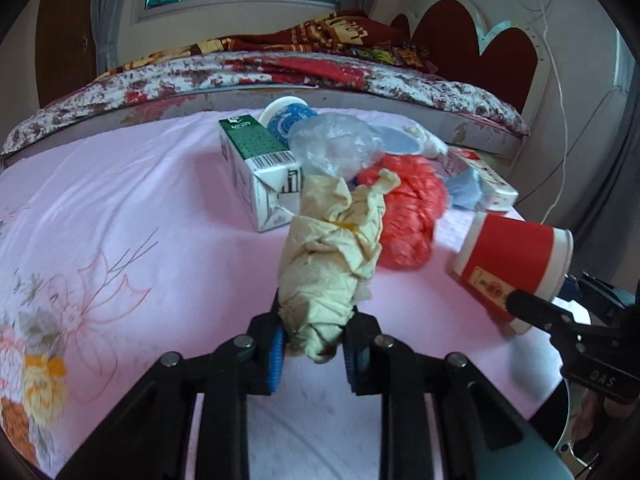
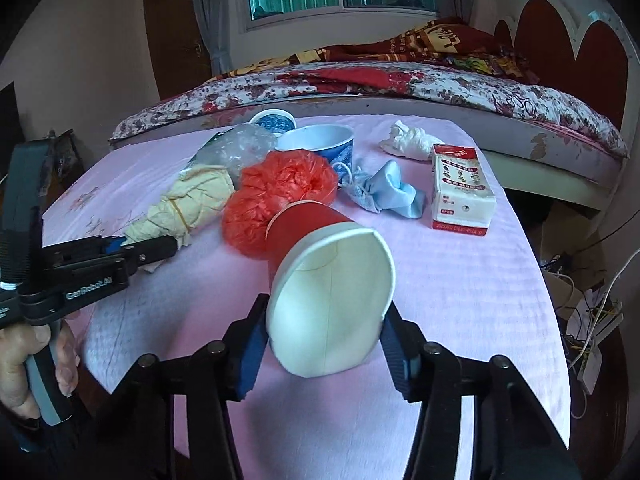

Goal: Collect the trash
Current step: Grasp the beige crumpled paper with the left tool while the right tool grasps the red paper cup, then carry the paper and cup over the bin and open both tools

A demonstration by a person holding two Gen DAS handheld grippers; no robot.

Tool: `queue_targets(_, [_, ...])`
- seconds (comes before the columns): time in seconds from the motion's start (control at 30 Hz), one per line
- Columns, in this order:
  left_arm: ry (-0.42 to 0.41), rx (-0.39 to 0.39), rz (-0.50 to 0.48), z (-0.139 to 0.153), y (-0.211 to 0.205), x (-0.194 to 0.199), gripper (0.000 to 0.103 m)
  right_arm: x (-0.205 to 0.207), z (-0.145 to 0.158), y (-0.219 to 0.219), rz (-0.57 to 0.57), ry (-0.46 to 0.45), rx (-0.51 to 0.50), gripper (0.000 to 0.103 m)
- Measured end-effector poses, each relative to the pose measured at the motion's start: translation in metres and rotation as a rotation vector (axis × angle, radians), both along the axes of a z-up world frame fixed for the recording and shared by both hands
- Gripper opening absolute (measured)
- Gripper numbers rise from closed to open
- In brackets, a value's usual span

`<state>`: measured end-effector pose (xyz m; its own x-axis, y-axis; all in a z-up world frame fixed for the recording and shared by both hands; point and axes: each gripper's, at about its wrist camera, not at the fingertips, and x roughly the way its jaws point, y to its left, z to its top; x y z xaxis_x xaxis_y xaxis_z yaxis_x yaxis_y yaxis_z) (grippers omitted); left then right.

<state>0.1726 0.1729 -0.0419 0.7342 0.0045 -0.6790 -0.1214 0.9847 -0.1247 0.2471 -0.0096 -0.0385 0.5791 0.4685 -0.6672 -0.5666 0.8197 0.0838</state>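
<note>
Pinching the near end of a crumpled yellowish paper wad (image 1: 332,256), my left gripper (image 1: 314,350) has its blue ribbed pads squeezed tight against it at the lower centre of the left wrist frame; a thin yellow rubber band rings the wad. My right gripper (image 2: 324,354) stands about half open at the lower centre of the right wrist frame, its pads pressed on the rim of a red paper cup (image 2: 320,256), which lies on its side with the white mouth squashed oval and turned toward the camera.

Everything sits on a table under a pink cloth (image 1: 140,208) with a floral print at the lower left. Counting: one red paper cup; one yellowish wad; one crinkled red plastic bag (image 2: 280,196) bunched into a ball, touching the cup's base; one clear, wrinkled plastic bag (image 1: 336,144); two blue-and-white paper bowls, one on its side (image 1: 288,114) and one upright (image 2: 320,142); one green-and-white carton (image 1: 260,176) lying flat; one red-and-white carton (image 2: 460,188) at centre right; one limp blue face mask (image 2: 384,194) beside it; one crumpled white wad (image 2: 408,140) at the far edge.

My hand (image 2: 32,356) grips the left tool's handle at the lower left.
</note>
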Motion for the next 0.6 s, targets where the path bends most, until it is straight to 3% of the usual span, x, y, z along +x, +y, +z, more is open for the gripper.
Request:
queue_targets(0.27, [-0.033,0.007,-0.040,0.008,-0.022,-0.016,0.025,-0.026,0.018,-0.018,-0.030,-0.075,0.034,0.050])
queue_targets(0.43, [-0.031,0.008,-0.060,0.009,-0.033,-0.018,0.025,-0.028,0.017,-0.026,-0.037,-0.051,0.031,0.050])
queue_targets(0.6, [-0.031,0.013,-0.071,0.009,-0.038,-0.021,0.025,-0.035,0.020,-0.025,-0.028,-0.076,0.030,0.043])
